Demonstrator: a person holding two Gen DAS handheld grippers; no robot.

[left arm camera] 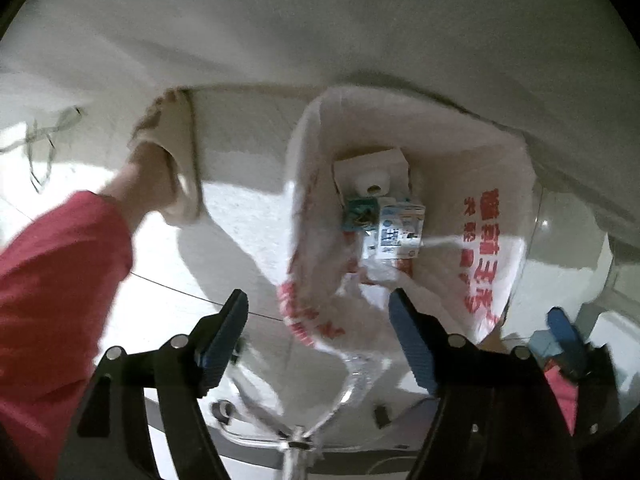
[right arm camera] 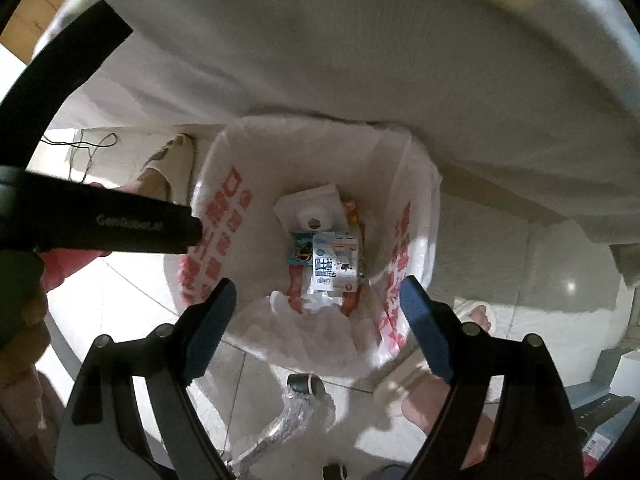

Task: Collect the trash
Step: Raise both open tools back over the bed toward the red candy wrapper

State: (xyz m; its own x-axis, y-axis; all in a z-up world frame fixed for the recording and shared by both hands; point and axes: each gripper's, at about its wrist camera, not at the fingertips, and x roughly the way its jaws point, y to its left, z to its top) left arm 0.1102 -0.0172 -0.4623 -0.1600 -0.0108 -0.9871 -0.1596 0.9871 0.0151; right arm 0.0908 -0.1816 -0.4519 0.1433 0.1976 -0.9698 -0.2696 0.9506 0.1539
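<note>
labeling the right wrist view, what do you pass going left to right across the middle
black tool body → slipper → red-printed plastic bag → white box → milk carton → grey floor

One white plastic bag (right arm camera: pixel 404 248) with red print is standing open on the floor. Lying at its bottom are three pieces of trash: one white carton (right arm camera: pixel 310 210) with a round hole, one small teal packet (right arm camera: pixel 300 251), and one white-and-blue carton (right arm camera: pixel 335 266). Two slippered feet are showing, one (right arm camera: pixel 170 160) near the bag's left edge and one (right arm camera: pixel 478 316) near its right edge.
</note>
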